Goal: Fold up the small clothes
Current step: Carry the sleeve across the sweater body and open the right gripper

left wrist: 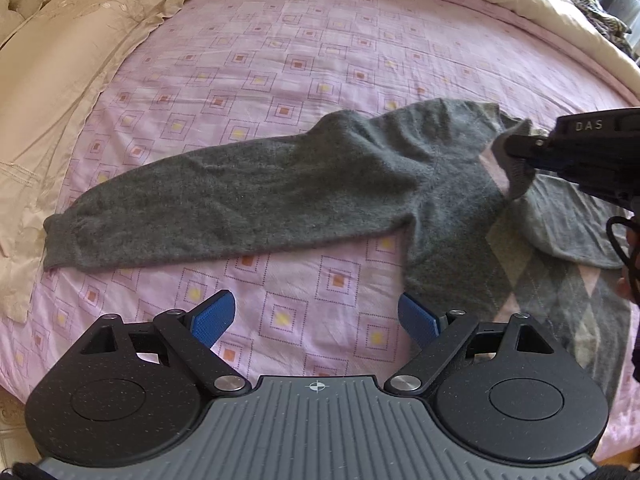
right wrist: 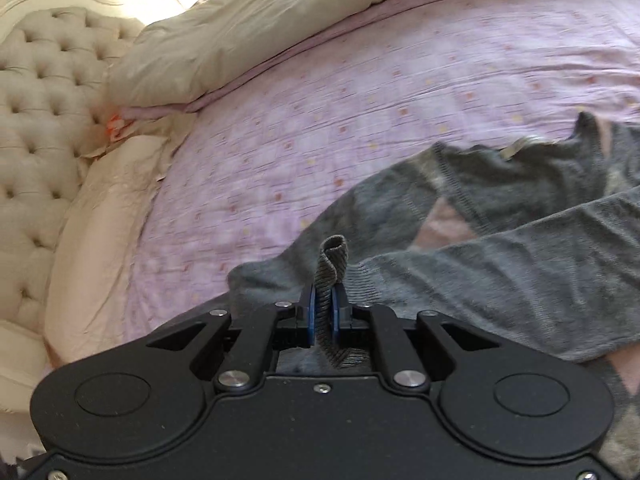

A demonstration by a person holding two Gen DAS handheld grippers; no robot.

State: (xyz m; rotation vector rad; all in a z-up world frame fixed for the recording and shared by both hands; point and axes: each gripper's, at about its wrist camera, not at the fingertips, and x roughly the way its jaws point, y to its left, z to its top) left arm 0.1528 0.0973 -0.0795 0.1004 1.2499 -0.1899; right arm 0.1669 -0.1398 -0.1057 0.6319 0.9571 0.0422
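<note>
A grey sweater with a pink and pale diamond pattern on its front is spread on a bed covered by a pink sheet printed with small squares. One sleeve is stretched out flat, its long axis running toward the cream pillows, cuff outermost. The other sleeve is drawn across the sweater's front, its ribbed cuff pinched between the closed blue pads of the right gripper. The letters "DAS" are seen on that gripper's black body in the left wrist view. The left gripper is held spread wide and empty above the sheet, near the sweater's side. A tufted headboard is seen behind the pillows.
</note>
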